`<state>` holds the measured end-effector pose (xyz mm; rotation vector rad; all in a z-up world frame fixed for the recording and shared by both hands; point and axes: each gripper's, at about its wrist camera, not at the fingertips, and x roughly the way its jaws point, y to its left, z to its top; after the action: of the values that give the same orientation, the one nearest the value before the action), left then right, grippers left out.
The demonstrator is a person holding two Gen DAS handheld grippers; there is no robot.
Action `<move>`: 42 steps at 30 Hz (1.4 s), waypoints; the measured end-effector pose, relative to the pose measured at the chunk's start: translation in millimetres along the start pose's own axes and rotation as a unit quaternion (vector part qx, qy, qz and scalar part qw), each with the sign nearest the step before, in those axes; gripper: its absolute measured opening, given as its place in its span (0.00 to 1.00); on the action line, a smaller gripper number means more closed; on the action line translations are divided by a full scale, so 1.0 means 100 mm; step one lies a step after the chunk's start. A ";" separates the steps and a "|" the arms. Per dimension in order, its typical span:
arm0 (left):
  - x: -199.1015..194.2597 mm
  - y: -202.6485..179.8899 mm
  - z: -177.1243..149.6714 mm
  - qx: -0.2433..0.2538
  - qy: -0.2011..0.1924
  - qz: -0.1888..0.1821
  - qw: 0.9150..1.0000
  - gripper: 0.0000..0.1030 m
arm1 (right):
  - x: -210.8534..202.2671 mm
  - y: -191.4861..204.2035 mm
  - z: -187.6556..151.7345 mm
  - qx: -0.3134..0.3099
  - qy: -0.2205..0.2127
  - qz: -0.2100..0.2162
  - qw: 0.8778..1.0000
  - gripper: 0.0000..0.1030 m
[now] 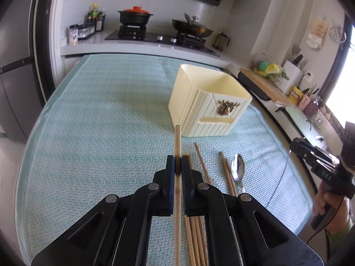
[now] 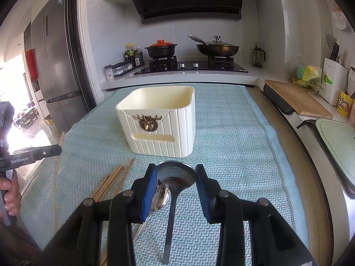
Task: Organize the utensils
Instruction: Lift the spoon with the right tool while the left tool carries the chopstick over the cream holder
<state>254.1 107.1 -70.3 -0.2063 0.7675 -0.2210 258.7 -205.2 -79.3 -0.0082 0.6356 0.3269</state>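
Left hand-held gripper point(image 1: 178, 163) clamps a chopstick point(image 1: 177, 141), lower end cut off. Right hand-held gripper point(image 2: 176, 174) pinches a spoon point(image 2: 176, 175). "GenRobot.AI", "DAS" readable.

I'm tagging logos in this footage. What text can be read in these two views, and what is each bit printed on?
"GenRobot.AI": on the left gripper, seen from the right wrist.
"DAS": on the right gripper, seen from the left wrist.
Range hood logo, seasoning bottles, yellow packet: too small or blurred to read.
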 end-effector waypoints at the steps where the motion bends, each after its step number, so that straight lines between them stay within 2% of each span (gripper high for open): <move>1: -0.06 -0.02 -0.02 -0.001 -0.008 -0.001 1.000 0.04 | -0.04 0.02 0.01 -0.002 -0.004 0.001 1.000 0.35; 9: -0.42 -0.04 0.05 -0.009 -0.052 -0.013 0.998 0.04 | -0.29 0.10 0.09 -0.012 -0.034 0.004 0.999 0.35; 16: -0.56 -0.07 0.17 -0.010 -0.077 -0.023 0.997 0.04 | -0.44 0.10 0.23 -0.015 -0.052 0.010 0.999 0.35; 25: -0.62 -0.16 0.54 0.003 -0.096 -0.041 0.995 0.04 | -0.51 0.09 0.51 -0.027 -0.064 0.021 0.997 0.34; 29: -0.64 -0.21 0.81 0.012 -0.108 -0.046 0.993 0.04 | -0.52 0.07 0.76 -0.025 -0.073 0.029 0.997 0.34; 35: -0.62 -0.29 1.33 0.021 -0.128 -0.049 0.990 0.04 | -0.50 0.06 1.34 -0.032 -0.102 0.025 0.994 0.34; 42: -0.31 -0.38 1.93 0.014 -0.149 -0.035 0.988 0.04 | -0.11 0.07 1.97 -0.026 -0.113 0.027 0.993 0.34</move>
<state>363.3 99.5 95.7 -0.2335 0.4608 -0.2604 362.8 -180.7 86.1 -0.0035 0.4043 0.3910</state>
